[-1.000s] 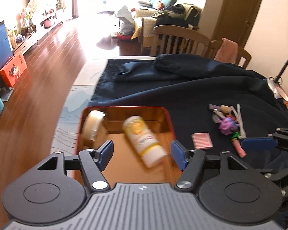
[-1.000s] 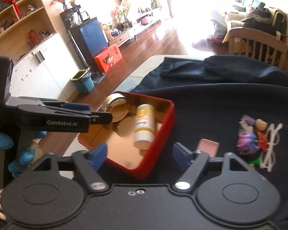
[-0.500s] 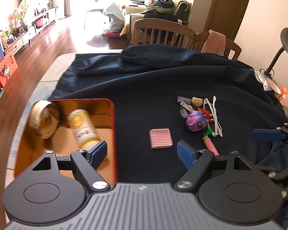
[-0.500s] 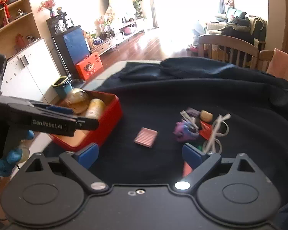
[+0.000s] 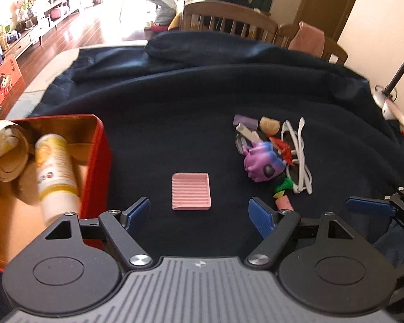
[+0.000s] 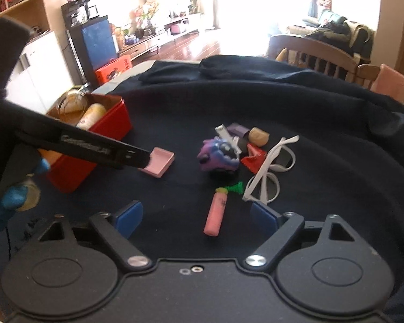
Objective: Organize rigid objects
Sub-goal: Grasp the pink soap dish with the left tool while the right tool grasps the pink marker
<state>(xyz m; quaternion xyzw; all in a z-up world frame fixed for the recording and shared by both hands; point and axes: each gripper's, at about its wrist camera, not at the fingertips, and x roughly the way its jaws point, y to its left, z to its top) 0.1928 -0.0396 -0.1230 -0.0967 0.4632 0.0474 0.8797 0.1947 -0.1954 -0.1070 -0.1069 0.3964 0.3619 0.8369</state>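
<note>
A pink ribbed tray (image 5: 191, 191) lies on the dark cloth just ahead of my open left gripper (image 5: 200, 212); it also shows in the right wrist view (image 6: 159, 162) beside the left gripper's fingers (image 6: 137, 158). A red tin (image 5: 97, 161) at the left holds a yellow-white bottle (image 5: 56, 172) and a tape roll (image 5: 5, 148). My right gripper (image 6: 196, 219) is open, with a pink marker (image 6: 216, 212) lying between its fingertips. A purple toy (image 6: 218, 156), white glasses (image 6: 269, 169) and small bits sit beyond.
The dark blue cloth (image 5: 202, 86) covers the table, bunched at the far side. Wooden chairs (image 5: 229, 18) stand behind. A desk lamp (image 5: 398, 75) is at the right edge. The red tin (image 6: 105, 132) stands near the table's left edge.
Both grippers swung right, away from the red tin. The left one now faces the pink tray; the right one now faces the marker and the toy pile.
</note>
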